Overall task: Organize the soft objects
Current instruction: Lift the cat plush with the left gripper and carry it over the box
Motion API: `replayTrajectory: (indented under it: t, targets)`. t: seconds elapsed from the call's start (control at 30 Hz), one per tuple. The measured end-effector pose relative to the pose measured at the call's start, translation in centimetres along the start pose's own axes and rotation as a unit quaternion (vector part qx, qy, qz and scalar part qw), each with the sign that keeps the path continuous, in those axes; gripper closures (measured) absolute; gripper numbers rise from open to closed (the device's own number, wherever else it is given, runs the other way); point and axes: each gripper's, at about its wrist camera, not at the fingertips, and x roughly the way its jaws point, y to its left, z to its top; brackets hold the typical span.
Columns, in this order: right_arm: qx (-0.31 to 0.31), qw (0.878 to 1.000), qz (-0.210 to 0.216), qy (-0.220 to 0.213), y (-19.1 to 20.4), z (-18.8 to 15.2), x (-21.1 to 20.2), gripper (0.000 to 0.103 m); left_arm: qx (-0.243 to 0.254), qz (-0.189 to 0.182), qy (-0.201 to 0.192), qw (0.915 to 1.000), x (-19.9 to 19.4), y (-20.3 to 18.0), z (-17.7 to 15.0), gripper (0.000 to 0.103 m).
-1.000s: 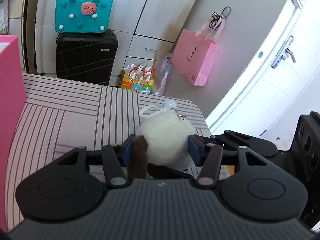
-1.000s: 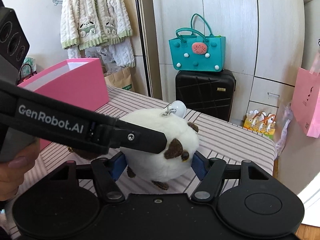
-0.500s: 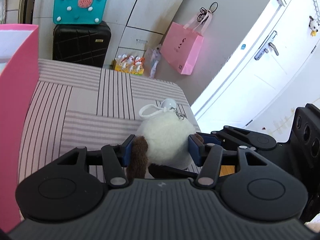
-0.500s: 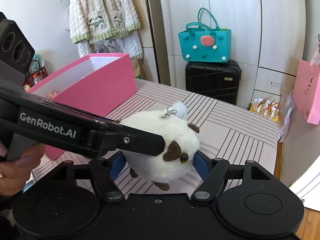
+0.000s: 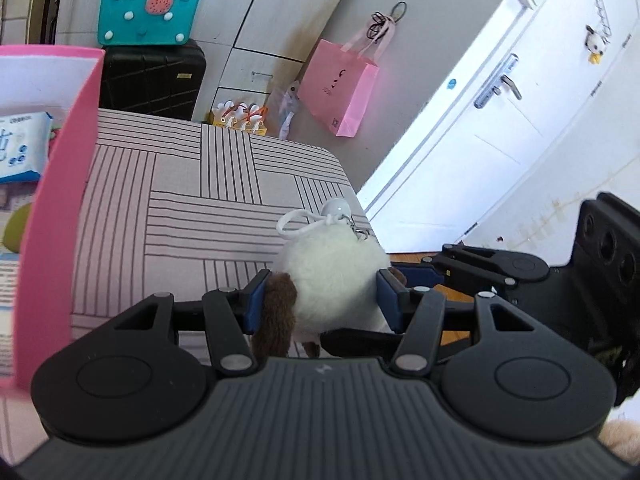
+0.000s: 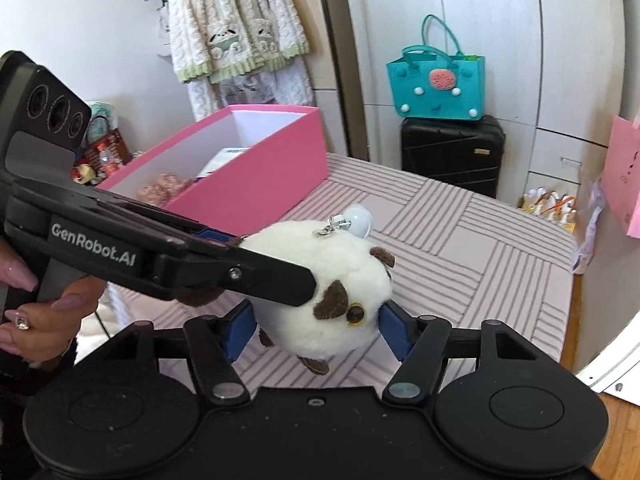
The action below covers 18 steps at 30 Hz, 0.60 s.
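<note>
Left gripper (image 5: 320, 294) clamped plush toy (image 5: 332, 272) at centre of left wrist frame, lifted above striped table (image 5: 180, 184). Right gripper (image 6: 316, 330) bracketed same toy (image 6: 324, 292) at centre-bottom of right wrist frame; whether its pads pressed, could not tell.

Risks (judgement):
- round soft body could squeeze out of pads, roll off table edge near door
- two grippers crossing close, could knock each other
- keychain loop (image 5: 294, 224) could snag on box rim

Pink box (image 6: 248, 172), left of both frames, open: held white-blue packet (image 5: 22, 146), pinkish fluffy item (image 6: 162, 190), something green (unclear).
</note>
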Motion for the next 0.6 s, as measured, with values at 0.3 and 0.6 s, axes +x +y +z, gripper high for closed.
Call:
replayTrajectory:
  t: [0.3, 0.6]
  targets:
    - [-0.036, 0.999, 0.015, 0.008, 4.3, 0.4, -1.9, 0.031, 0.023, -0.012, 0.018, 0.9995, -4.5, -0.1, -0.8, 0.049]
    - [-0.069, 0.997, 0.032, 0.019, 7.7, 1.1, -3.5, 0.029, 0.040, -0.012, 0.038, 0.9984, -8.2, -0.1, -1.3, 0.049]
